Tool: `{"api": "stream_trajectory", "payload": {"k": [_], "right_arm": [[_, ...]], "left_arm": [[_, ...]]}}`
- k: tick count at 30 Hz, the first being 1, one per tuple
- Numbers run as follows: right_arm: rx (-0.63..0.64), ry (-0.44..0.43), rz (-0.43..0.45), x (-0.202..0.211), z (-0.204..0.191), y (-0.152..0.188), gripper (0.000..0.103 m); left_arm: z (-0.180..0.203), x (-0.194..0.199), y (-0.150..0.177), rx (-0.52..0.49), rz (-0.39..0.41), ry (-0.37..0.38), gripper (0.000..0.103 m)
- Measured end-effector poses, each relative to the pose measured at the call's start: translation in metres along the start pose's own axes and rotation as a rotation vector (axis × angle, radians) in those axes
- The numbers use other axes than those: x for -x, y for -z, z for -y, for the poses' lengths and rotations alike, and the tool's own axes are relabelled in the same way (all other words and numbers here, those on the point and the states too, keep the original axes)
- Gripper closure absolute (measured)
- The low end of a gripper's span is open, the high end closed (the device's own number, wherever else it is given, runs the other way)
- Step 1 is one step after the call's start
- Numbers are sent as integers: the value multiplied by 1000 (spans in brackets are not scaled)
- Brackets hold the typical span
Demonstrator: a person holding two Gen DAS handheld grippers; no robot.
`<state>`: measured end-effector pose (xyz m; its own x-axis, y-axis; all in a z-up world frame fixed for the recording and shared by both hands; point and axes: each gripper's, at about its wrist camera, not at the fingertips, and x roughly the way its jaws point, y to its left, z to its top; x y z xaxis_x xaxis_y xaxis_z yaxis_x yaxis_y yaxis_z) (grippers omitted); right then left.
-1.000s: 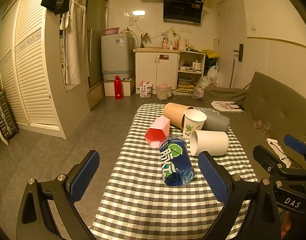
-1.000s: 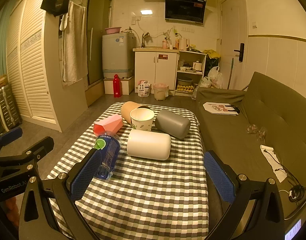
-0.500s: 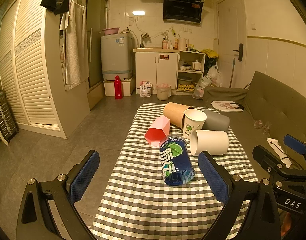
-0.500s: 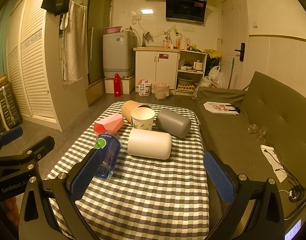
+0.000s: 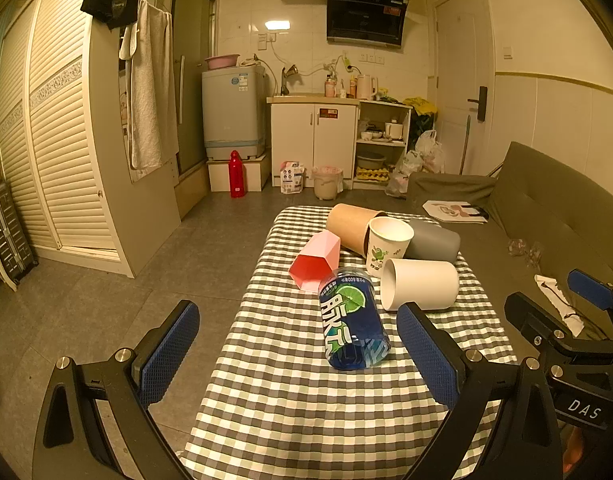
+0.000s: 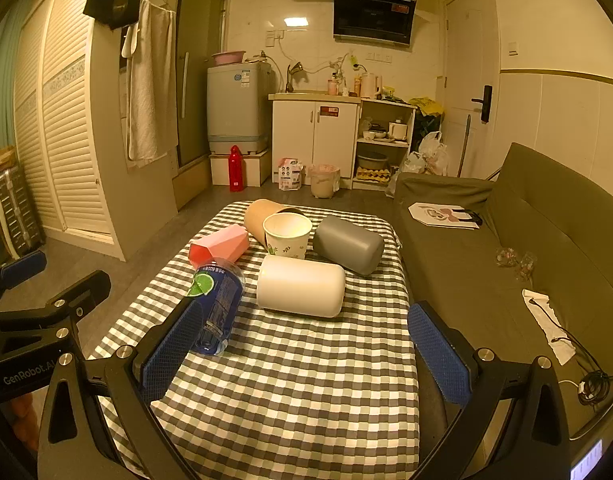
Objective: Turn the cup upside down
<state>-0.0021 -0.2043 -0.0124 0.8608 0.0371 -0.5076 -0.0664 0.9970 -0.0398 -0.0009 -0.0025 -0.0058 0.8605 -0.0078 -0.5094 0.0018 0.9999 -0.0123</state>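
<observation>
A white paper cup point(image 5: 387, 245) point(image 6: 288, 234) with a leaf print stands upright on the checked table point(image 5: 306, 400) point(image 6: 306, 380). Around it lie a white cup point(image 5: 420, 285) point(image 6: 300, 286), a grey cup point(image 5: 436, 240) point(image 6: 348, 245), a tan cup point(image 5: 348, 224) point(image 6: 260, 216), a pink faceted cup point(image 5: 316, 256) point(image 6: 220, 245) and a blue bottle point(image 5: 352, 326) point(image 6: 216, 304), all on their sides. My left gripper point(image 5: 298, 344) is open and empty before the bottle. My right gripper point(image 6: 302, 344) is open and empty before the white cup.
A green sofa point(image 6: 526, 240) runs along the table's right side, with a paper bag point(image 6: 446, 214) and a cable point(image 6: 562, 336) on it. Open floor lies to the left. Kitchen cabinets point(image 5: 334, 140) and a washing machine point(image 5: 232, 114) stand at the back.
The right gripper has moved slightly forward toward the cups. The left gripper has stayed still.
</observation>
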Motion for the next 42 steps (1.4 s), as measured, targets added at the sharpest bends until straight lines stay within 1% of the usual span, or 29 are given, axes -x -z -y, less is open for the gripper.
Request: {"api": "stream_trajectory", "payload": {"k": [9,13,18,20,24,25,27,30,35,39,42], "right_arm": [[14,-1,-5,-2,0,0,0],[66,10,3,-5,-1,-4,0],[167,-28,-70,-30,3,-15,0],[240,-52,-107,-45,5,-18,0],[480,-89,-173,-82,-2,-20,0],[561,-102,-192,-95,-4,-19,0],[662,-119,-211,-117,-7,-16,0],[752,-129,-249,-150,-6,-14,0],[854,-153,-298,-190,-16,-8,0],[913,-188,-342,-206,-26,0,1],[952,-190,-363,-219,-34,3,1]], "left_arm": [[1,-5,5,-4,-4,-2,1],[-1,-10,3,20,-13,0,1],[-4,-23,-3,36,-27,-25,1],[-6,-28,-5,46,-37,-24,1],[-8,-37,-10,54,-57,-30,1],[-7,-40,-11,49,-63,-36,1],[-6,-46,-12,42,-74,-51,1],[-8,-55,-11,48,-91,-73,1],[-10,-65,-8,59,-129,-77,1],[-11,-68,-7,54,-133,-79,1],[-13,-70,-6,56,-137,-76,1]]}}
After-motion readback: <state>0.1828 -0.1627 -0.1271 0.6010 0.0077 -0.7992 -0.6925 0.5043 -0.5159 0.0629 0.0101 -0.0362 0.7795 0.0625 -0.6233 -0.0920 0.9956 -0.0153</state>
